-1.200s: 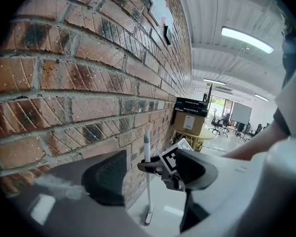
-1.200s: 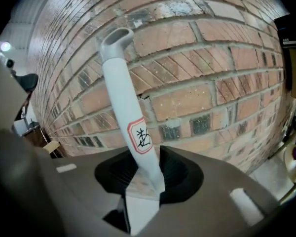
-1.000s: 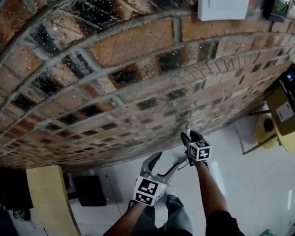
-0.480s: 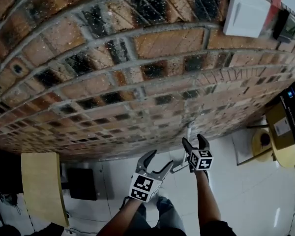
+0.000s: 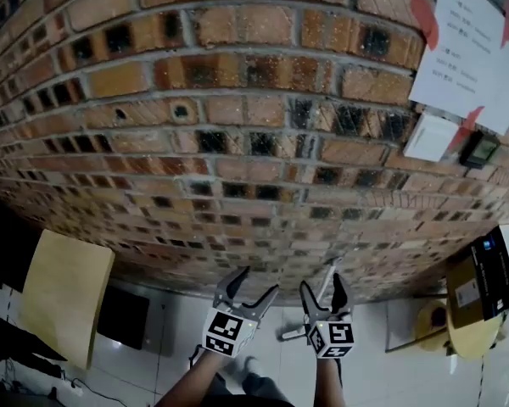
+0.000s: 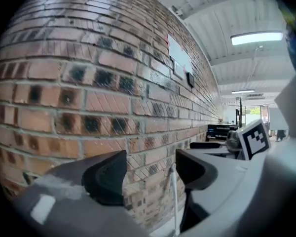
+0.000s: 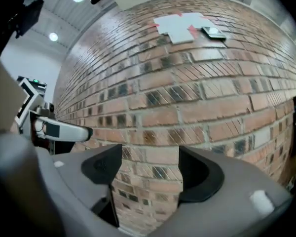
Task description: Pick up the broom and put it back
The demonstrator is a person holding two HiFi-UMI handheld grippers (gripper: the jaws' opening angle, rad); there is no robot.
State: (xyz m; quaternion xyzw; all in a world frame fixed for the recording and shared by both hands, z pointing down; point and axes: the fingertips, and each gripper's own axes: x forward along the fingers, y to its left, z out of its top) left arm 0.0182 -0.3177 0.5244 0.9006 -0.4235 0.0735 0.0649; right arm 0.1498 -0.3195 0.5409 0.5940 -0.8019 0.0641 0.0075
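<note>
Two grippers face the brick wall (image 5: 237,142). The left gripper (image 5: 256,282) has its jaws spread and grips nothing, and the right gripper (image 5: 322,285) is opening its jaws with only brick showing between them. Released, the broom (image 6: 173,198) stands as a thin white handle upright against the wall, beyond the left gripper's jaws.

Reference: red brick wall (image 5: 237,142).
- On the wall, upper right: white taped paper sheets (image 5: 475,49). Below them is a small white box (image 5: 431,136), with a small dark device (image 5: 479,149) just right of it.
- Wall foot, centre: thin white broom handle (image 5: 295,331), against the wall.
- Before the wall, far left: pale wooden panel (image 5: 64,299).
- Before the wall, far right: round yellow table (image 5: 462,337), with a brown cardboard box (image 5: 465,293) on it.
</note>
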